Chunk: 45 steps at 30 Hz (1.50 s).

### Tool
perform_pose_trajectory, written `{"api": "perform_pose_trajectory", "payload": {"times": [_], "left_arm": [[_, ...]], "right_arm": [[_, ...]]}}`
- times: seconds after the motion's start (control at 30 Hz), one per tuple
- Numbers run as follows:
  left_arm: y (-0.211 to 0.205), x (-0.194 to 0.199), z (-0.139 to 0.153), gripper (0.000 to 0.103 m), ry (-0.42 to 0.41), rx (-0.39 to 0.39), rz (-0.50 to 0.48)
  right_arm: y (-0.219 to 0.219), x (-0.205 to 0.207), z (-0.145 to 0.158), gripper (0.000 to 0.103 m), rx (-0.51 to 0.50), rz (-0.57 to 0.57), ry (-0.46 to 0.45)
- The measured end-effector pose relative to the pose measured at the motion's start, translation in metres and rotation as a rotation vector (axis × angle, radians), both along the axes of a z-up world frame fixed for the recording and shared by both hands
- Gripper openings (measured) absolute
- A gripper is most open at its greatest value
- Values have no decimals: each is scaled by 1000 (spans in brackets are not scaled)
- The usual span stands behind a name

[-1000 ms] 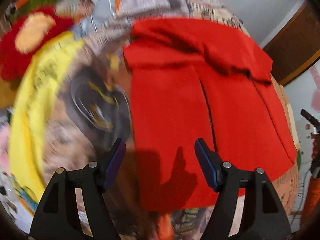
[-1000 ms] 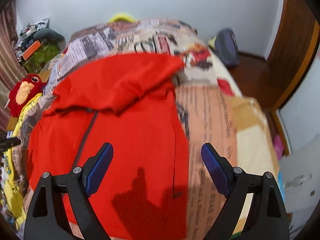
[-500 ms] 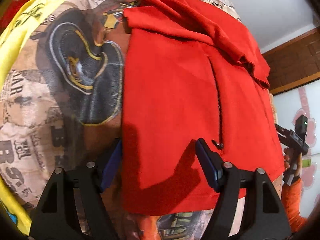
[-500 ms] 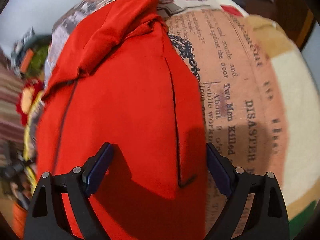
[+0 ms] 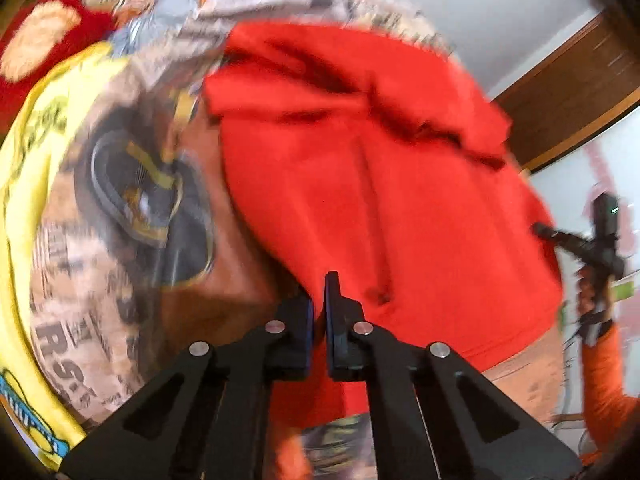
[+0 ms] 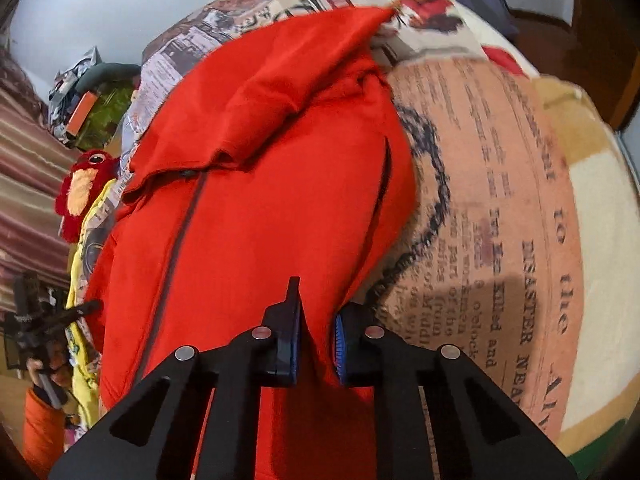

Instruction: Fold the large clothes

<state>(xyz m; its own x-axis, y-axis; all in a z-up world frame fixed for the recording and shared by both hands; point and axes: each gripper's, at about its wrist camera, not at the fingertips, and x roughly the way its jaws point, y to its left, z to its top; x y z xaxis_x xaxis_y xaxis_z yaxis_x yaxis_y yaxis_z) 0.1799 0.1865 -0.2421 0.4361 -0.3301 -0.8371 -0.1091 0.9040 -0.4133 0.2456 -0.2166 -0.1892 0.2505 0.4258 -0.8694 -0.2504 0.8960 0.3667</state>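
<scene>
The red garment [image 6: 256, 208] lies flat on the bed [image 6: 500, 184], over a newspaper-print cover, with its hood or collar end bunched at the far side and its hem at the near edge, right under both tools. Its long axis runs away from the tools, so the coming fold most likely carries the hem up and over toward that far end.

The left tool [image 5: 318, 312] sits at the hem's left corner, by the garment's left edge. Its jaws are drawn almost together with red cloth in the narrow gap, so it appears to be gripping the fabric, though this view is blurred and the pinch itself is hard to make out. The right tool [image 6: 316, 332] is at the hem near the garment's right edge, beside a dark seam. Its jaws are closing, a ridge of red cloth stands pinched up between them, and the blue pads [image 6: 340, 344] press on it.

Each hand is nearest its own corner, and the two grips sit well apart across the hem, which suits lifting the edge evenly. The other tool shows at the margin of each view, held by a hand in an orange sleeve [image 5: 600, 364].

A second ago both tools stood wide open above the cloth with nothing between the jaws. Now both have clamped down on the hem. A red plush toy [image 6: 82, 188] and a yellow cloth [image 5: 24, 184] lie off to the left, clear of the fold path.
</scene>
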Motion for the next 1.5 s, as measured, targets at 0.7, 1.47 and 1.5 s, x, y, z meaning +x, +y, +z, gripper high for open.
{"api": "perform_pose_trajectory", "payload": {"times": [0.7, 1.47, 1.5], "left_arm": [[67, 182, 66, 3, -229, 55, 219], [75, 235, 10, 34, -36, 204, 228], [75, 231, 18, 38, -50, 209, 233]], "right_arm": [[50, 154, 52, 11, 92, -66, -198], [21, 202, 29, 25, 129, -122, 109], [22, 197, 37, 29, 109, -113, 91]]}}
